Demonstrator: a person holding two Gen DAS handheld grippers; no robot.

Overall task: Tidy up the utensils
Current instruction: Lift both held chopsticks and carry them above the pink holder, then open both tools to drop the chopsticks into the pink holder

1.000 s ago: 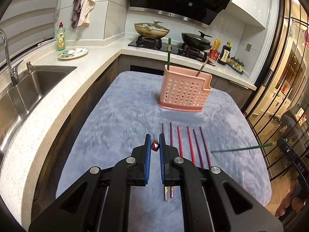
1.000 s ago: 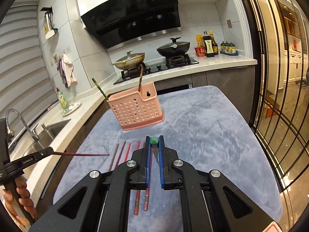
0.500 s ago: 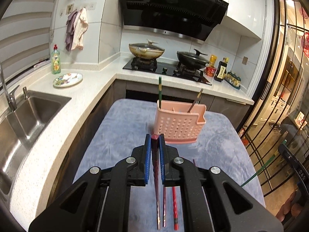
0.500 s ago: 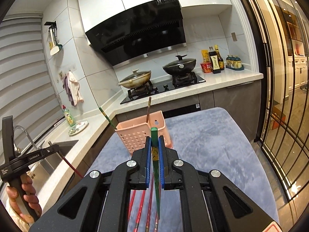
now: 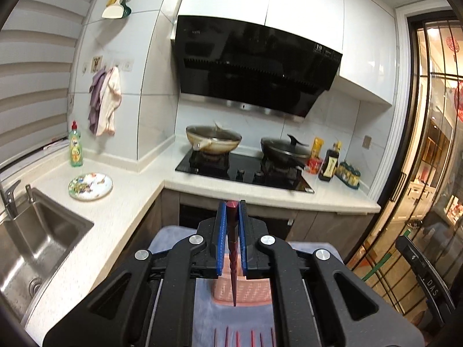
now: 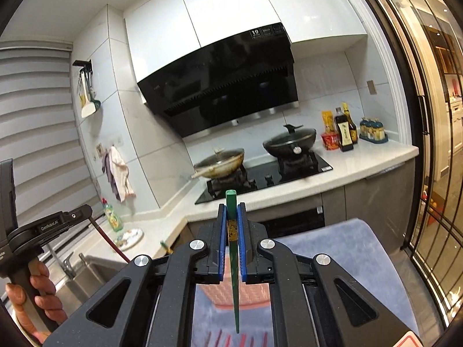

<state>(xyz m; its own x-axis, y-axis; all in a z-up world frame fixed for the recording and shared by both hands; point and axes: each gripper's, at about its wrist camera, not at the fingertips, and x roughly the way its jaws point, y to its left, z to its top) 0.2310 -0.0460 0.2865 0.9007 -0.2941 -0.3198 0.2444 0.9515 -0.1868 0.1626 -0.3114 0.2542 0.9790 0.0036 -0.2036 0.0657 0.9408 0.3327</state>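
— So where are the chopsticks?
— Dark red chopstick (image 5: 232, 248) pinched upright in the left tool (image 5: 231, 211); green chopstick (image 6: 232, 248) pinched in the right tool (image 6: 231, 214), both above the pink basket (image 5: 251, 292).
— Others?
— Red ones (image 5: 252, 337) lie on the table's grey cloth (image 6: 341, 248).

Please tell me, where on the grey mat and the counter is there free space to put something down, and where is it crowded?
Free: the grey mat right of the pink basket; the white counter between the patterned plate and the stove. Crowded: the mat before the basket, where red chopsticks lie in a row, and the counter corner with bottles.
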